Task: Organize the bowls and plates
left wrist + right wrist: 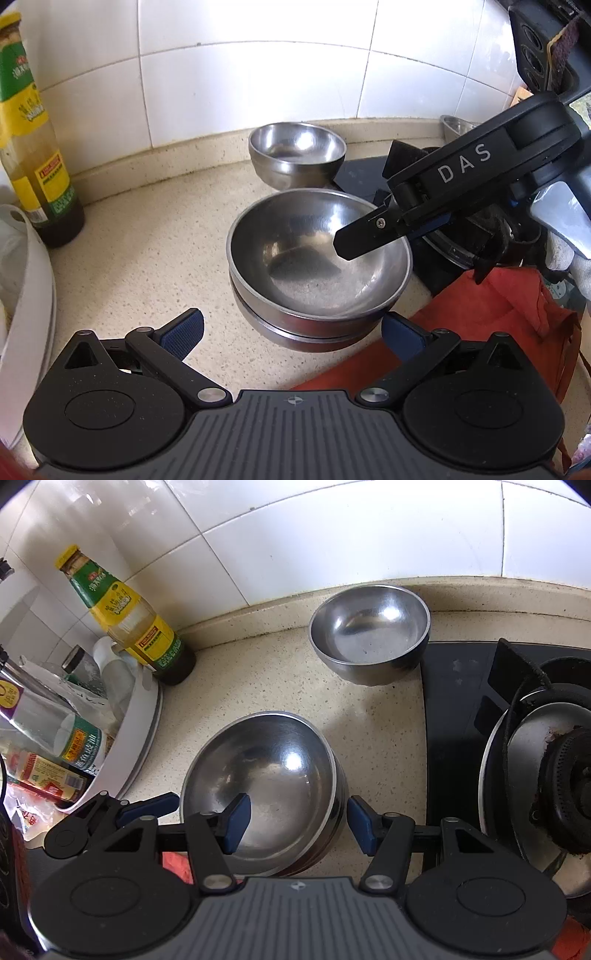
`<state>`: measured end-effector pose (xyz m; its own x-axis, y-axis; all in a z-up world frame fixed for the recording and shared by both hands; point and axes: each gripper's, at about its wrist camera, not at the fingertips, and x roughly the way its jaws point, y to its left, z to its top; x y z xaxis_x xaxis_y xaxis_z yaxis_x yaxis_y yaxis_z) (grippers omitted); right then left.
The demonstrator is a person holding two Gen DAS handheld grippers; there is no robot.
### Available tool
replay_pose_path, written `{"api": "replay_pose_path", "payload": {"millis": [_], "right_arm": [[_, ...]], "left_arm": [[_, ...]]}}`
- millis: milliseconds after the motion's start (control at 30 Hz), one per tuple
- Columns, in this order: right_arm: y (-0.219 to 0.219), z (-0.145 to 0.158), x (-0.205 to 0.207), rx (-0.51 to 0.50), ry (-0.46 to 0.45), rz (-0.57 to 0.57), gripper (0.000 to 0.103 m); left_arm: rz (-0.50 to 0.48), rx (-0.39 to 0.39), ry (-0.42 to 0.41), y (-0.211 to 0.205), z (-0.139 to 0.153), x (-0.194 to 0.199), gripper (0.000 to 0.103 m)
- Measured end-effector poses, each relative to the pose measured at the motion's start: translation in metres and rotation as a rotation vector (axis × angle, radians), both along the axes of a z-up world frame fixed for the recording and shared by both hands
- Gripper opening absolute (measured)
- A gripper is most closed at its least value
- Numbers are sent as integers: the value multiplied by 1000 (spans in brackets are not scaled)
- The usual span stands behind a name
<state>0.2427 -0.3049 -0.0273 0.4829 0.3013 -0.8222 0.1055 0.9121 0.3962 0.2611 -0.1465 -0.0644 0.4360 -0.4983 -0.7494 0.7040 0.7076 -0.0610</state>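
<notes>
Straddling rim of stacked bowls [266, 794] on counter [369, 746], right gripper [299, 823] stood spread, one finger inside, one outside. Left gripper [295, 332] spread, empty, near stack. Single bowl [369, 635] sat apart by wall.

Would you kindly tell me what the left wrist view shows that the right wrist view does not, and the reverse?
Left wrist only: a red cloth beside the stacked bowls, and the right gripper seen from outside, reaching over them. Right wrist only: the stove burner and a white tray of bottles. Both: the stacked bowls, the single bowl by the wall, and the sauce bottle.
</notes>
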Motion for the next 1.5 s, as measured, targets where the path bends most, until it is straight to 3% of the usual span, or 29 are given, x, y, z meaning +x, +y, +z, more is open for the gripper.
{"api": "replay_pose_path", "payload": {"millis": [267,800,1500], "right_arm": [[-1,7,-14,9,-15,-19,58],[-6,40,-56,-12,-94,-56,61],[-22,58,-42,-44,-133,-92,65]], "left_arm": [[8,17,-45,5,15,-13,103],[-55,47,-230,1,59,-58,103],[-79,41,-330,-30,77,-29,103]]}}
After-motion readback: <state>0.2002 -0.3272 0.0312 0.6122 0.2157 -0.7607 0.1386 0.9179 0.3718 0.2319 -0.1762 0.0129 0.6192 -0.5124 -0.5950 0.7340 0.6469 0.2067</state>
